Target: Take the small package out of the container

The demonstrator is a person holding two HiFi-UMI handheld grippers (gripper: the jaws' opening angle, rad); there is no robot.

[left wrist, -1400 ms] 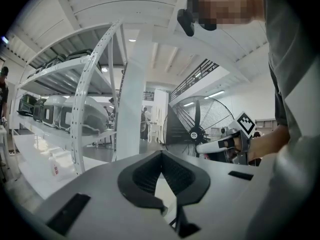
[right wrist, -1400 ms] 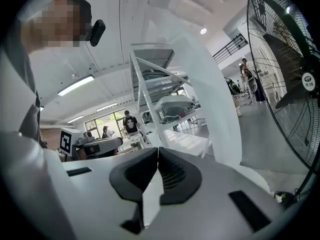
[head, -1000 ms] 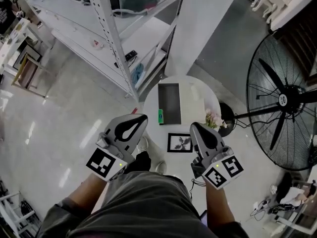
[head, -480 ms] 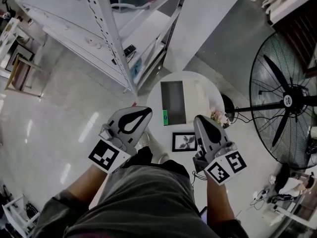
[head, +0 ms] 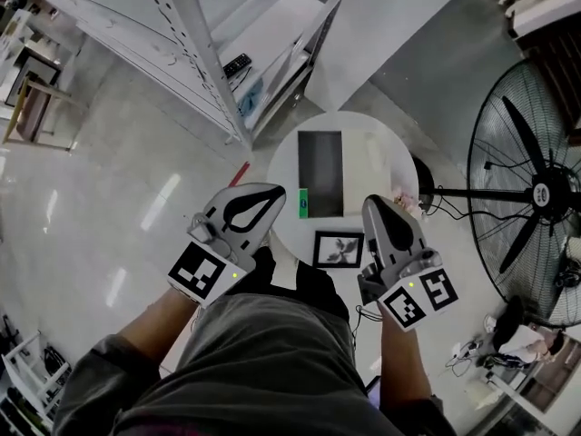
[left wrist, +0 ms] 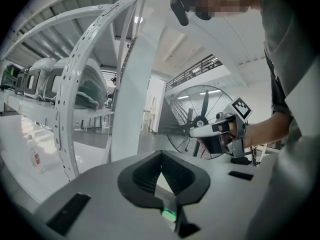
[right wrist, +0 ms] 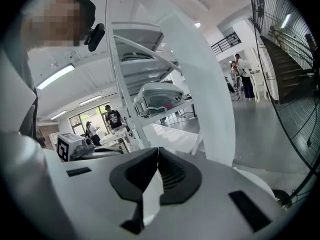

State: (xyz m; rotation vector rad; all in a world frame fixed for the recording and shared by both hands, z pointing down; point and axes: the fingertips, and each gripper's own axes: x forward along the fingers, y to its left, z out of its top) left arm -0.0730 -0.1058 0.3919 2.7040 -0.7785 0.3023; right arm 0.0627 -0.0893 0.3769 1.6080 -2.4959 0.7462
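A dark grey oblong container (head: pixel 320 173) lies on a small round white table (head: pixel 381 157). A small green package (head: pixel 303 203) sits at the container's near left corner; I cannot tell whether it is inside or against the wall. Through the gap under the left jaws the green package (left wrist: pixel 168 214) shows as a speck. My left gripper (head: pixel 275 193) hovers left of the table's near edge, shut and empty. My right gripper (head: pixel 371 203) hangs over the table's near right side, jaws together, nothing held. The left gripper (left wrist: pixel 161 154) and the right gripper (right wrist: pixel 158 150) each show tips meeting.
A framed black-and-white picture (head: pixel 338 249) lies on the table's near edge and pink flowers (head: pixel 406 209) stand at its right. A big standing fan (head: pixel 536 189) is to the right, a white shelf rack (head: pixel 195 62) to the left, a white pillar (head: pixel 390 25) behind.
Both grippers have moved forward and lower, closer to the table's near edge. The table and container now sit nearer in the head view. The jaws look the same.
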